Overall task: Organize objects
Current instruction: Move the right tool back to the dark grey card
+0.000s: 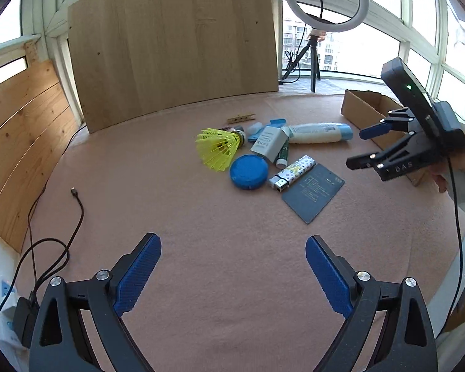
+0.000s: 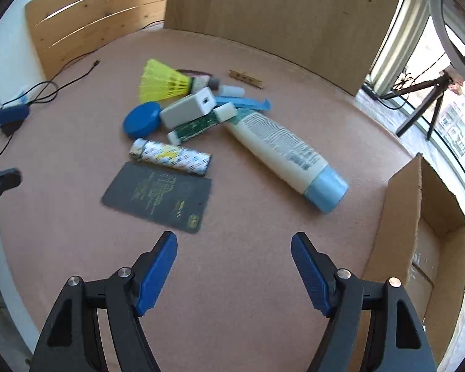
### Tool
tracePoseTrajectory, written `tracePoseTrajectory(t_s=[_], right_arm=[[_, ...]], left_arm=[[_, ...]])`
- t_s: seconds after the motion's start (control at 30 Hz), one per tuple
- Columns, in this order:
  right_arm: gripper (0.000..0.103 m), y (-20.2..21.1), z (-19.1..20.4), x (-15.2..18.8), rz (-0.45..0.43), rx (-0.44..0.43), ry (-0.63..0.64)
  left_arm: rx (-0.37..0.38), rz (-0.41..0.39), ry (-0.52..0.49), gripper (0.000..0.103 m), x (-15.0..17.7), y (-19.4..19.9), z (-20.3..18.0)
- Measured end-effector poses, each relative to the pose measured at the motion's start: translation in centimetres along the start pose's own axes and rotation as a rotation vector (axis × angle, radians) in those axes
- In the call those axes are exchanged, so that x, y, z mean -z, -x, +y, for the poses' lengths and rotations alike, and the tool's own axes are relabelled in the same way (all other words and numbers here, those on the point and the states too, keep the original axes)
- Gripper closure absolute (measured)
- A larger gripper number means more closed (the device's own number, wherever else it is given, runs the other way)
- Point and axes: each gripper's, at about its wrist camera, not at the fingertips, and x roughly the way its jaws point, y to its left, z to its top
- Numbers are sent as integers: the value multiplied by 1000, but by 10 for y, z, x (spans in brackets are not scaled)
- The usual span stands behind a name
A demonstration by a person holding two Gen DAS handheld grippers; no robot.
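A heap of small objects lies mid-table: a yellow shuttlecock [image 1: 215, 148] [image 2: 162, 82], a blue round tin [image 1: 249, 172] [image 2: 141, 120], a white charger block [image 1: 268, 142] [image 2: 187, 108], a green tube [image 2: 193, 129], a patterned lighter [image 1: 291, 173] [image 2: 170, 156], a dark card [image 1: 313, 197] [image 2: 158, 197], a white bottle with a blue cap [image 1: 319, 132] [image 2: 282, 152] and a wooden clothespin [image 1: 241, 118] [image 2: 246, 79]. My left gripper [image 1: 232, 248] hovers open and empty, short of the heap. My right gripper [image 2: 234, 245] [image 1: 356, 148] is open and empty near the card and bottle.
An open cardboard box [image 1: 369, 108] [image 2: 400, 217] stands at the table's right edge. A large wooden board [image 1: 173, 46] leans at the back. A black cable [image 1: 74, 217] trails over the left side. A ring light on a tripod [image 1: 325, 0] stands by the window.
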Motion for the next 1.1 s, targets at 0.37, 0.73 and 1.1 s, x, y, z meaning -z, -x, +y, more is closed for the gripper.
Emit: tracePoseTrajectory(t_s=[0.37,0.73,1.1], right_arm=[[31,-19,37,-6,106,-46,193],[30,-19,75,-16,88,-273,604],[57,-13,102,-17,139,-428,815]], left_arm=[[1,42,31,6,20,-8,9],[68,56,6,6,27,-21,8],[196,5,-47,5,26,-16,8]])
